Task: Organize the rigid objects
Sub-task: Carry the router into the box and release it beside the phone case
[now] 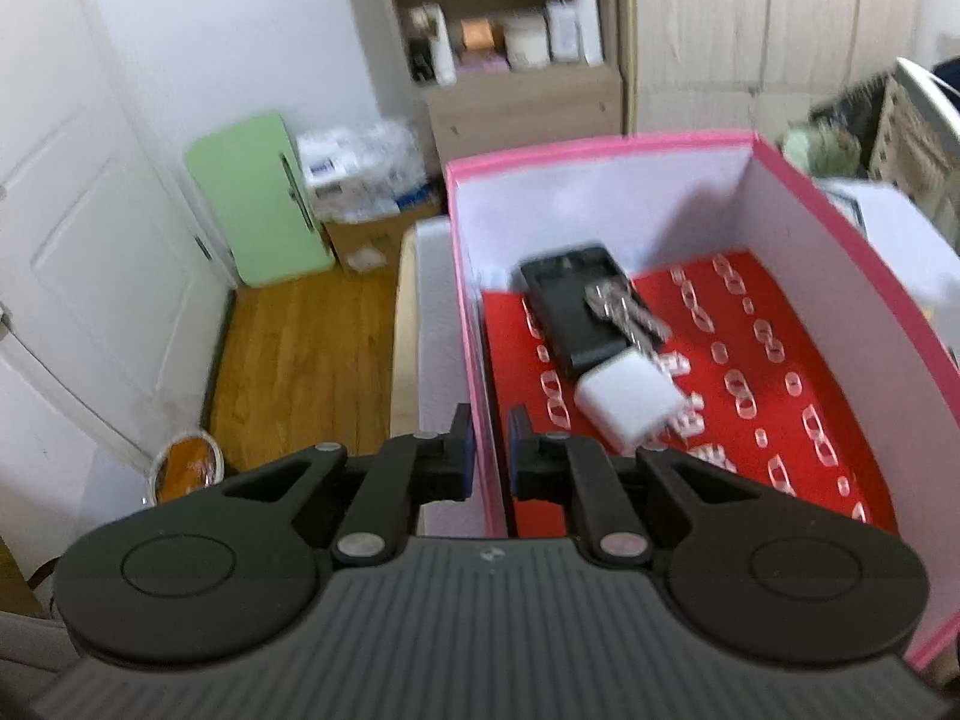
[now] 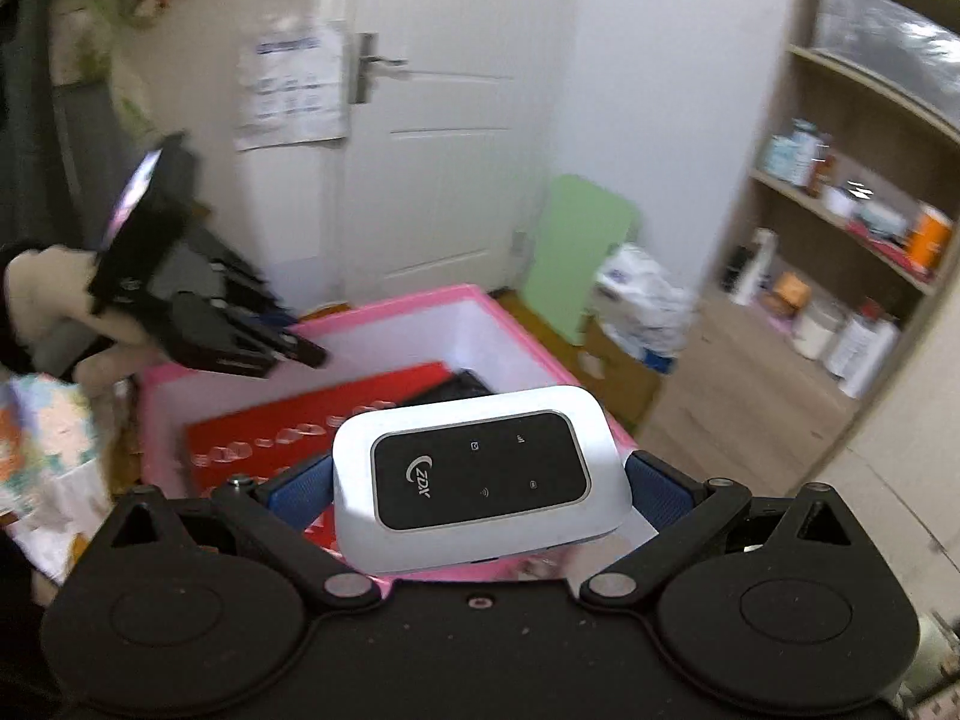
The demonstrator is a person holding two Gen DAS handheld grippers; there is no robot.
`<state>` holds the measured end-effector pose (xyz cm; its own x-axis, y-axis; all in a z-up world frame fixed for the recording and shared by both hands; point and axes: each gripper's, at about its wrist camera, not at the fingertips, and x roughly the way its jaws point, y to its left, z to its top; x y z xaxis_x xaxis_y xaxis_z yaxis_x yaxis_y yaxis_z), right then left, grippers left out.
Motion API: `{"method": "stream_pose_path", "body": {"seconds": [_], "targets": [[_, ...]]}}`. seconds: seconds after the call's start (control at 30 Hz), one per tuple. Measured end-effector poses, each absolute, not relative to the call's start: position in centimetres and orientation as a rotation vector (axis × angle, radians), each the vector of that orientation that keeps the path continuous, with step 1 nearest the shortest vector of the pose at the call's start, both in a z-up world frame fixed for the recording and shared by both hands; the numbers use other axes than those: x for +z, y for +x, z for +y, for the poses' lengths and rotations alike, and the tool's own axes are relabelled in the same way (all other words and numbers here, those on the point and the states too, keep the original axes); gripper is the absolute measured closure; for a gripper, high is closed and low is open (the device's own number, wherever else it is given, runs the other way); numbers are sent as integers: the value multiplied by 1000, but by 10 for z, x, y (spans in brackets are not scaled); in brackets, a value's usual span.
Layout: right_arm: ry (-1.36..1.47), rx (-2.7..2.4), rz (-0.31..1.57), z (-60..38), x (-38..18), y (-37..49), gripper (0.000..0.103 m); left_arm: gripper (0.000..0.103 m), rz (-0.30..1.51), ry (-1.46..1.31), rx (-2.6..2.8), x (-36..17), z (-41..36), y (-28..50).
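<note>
Right wrist: router [image 2: 480,477] crosswise, face-up.

A white panelled door [image 2: 456,138] with a metal lever handle [image 2: 369,66] stands beside a pale green board [image 1: 258,198] leaning on the wall. Wooden shelves [image 1: 510,30] hold bottles and jars. A cardboard box [image 1: 366,234] of plastic-wrapped packets sits on the wooden floor [image 1: 300,360].

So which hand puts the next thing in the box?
Probably the right gripper: it holds the router over the box. The left gripper grips the box's wall.
</note>
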<state>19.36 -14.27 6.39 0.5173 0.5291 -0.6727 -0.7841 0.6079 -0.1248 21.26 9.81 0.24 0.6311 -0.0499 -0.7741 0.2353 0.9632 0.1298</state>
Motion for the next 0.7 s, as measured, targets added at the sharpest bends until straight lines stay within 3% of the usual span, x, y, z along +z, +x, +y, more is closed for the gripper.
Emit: {"method": "stream_pose_path", "body": {"seconds": [0.17, 0.43, 0.7], "targets": [[-567, 955, 618, -114, 36, 198, 0, 92, 1106, 185, -223, -2, 109, 225], [-748, 1021, 720, -75, 3, 236, 0, 95, 1119, 249, -230, -3, 108, 220], [-842, 924, 937, -48, -28, 287, 0, 96, 1160, 194, -232, -1, 111, 229]]}}
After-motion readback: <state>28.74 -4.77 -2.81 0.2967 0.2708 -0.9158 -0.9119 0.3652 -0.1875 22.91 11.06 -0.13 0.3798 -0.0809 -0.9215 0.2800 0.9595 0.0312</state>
